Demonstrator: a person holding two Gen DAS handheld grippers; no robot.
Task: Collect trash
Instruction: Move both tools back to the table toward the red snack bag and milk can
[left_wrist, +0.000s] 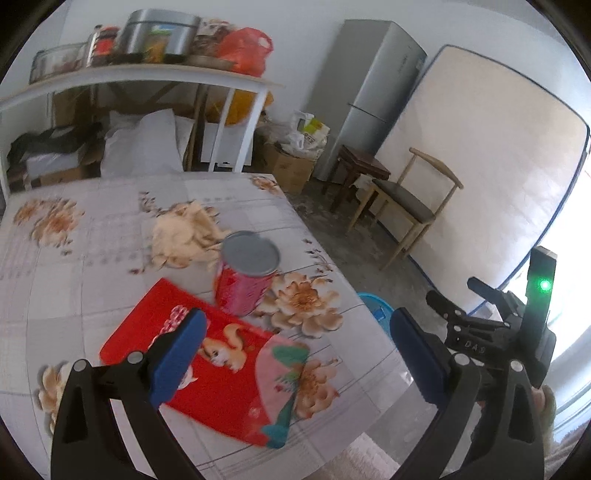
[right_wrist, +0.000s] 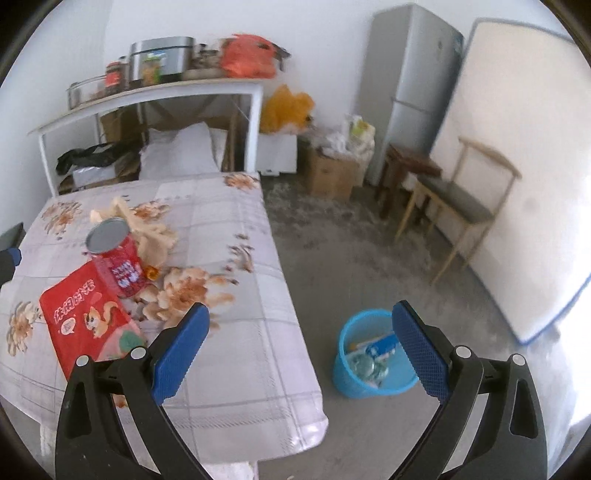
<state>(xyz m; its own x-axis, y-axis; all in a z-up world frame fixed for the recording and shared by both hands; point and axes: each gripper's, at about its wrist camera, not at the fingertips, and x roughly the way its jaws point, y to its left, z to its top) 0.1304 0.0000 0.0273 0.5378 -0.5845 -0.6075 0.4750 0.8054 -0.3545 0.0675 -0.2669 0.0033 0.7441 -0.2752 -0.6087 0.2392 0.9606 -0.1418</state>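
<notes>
On the floral tablecloth lie a flat red snack bag (left_wrist: 229, 373), an upright red can (left_wrist: 243, 284) with a grey lid, and crumpled beige paper (left_wrist: 184, 232) behind the can. My left gripper (left_wrist: 297, 325) hovers wide open over the bag's near end and holds nothing. In the right wrist view, my right gripper (right_wrist: 300, 314) is also wide open and empty. It hangs past the table's right edge, above the floor. A blue bin (right_wrist: 354, 384) with trash inside stands on the floor under its right finger. The can (right_wrist: 118, 262), bag (right_wrist: 88, 328) and paper (right_wrist: 151, 236) lie to the left.
The table (right_wrist: 229, 236) ends just left of the bin. A wooden chair (right_wrist: 461, 206), a dark stool (right_wrist: 410, 166), a grey fridge (right_wrist: 417, 88) and a leaning mattress (right_wrist: 517, 184) line the right. A white shelf unit (right_wrist: 155, 92) with pots and cardboard boxes (right_wrist: 328, 173) stand behind.
</notes>
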